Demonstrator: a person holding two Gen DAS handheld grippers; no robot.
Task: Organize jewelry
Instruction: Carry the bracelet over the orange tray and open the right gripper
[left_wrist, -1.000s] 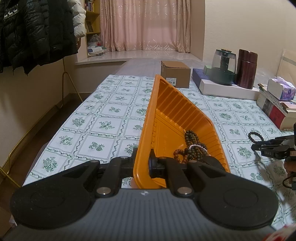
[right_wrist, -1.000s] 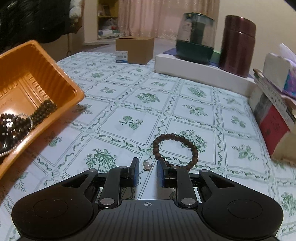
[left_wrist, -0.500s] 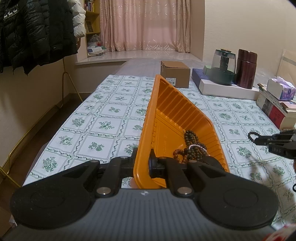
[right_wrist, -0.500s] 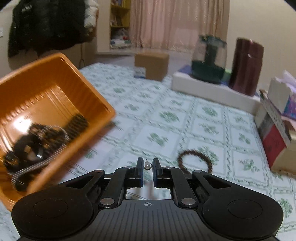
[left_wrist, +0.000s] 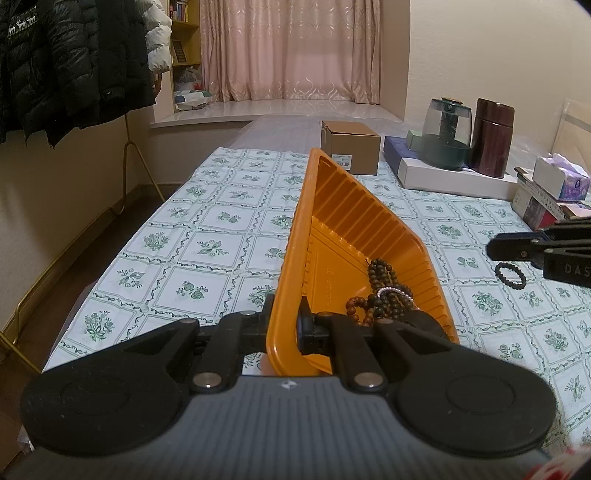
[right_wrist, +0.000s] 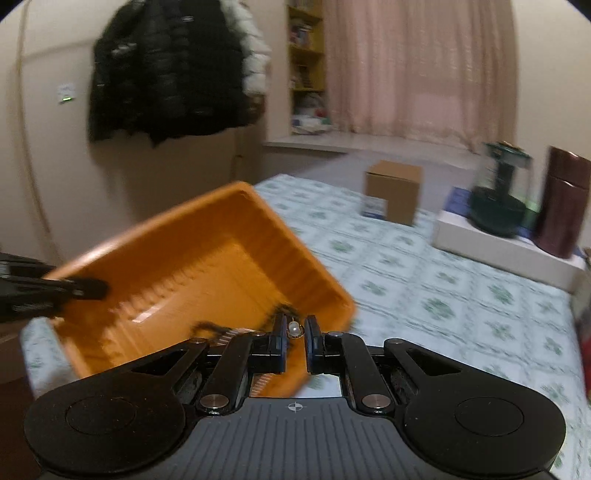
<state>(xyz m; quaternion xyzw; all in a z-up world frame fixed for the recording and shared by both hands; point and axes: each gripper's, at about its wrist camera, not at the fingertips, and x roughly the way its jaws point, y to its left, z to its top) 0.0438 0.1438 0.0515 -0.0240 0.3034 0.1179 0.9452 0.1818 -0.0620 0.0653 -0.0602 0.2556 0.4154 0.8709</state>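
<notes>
- Our left tool clamps the tilted orange tray's rim.
- Our right tool pinches a pearl piece above the tray's beads.

Left half of tablecloth bare: open passage there. Tilted orange tray blocks centre. Far right crowded: cardboard box, glass kettle, brown canister, tissue box.

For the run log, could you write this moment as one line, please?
left gripper: clamps orange tray | right gripper: pearl piece over tray
</notes>
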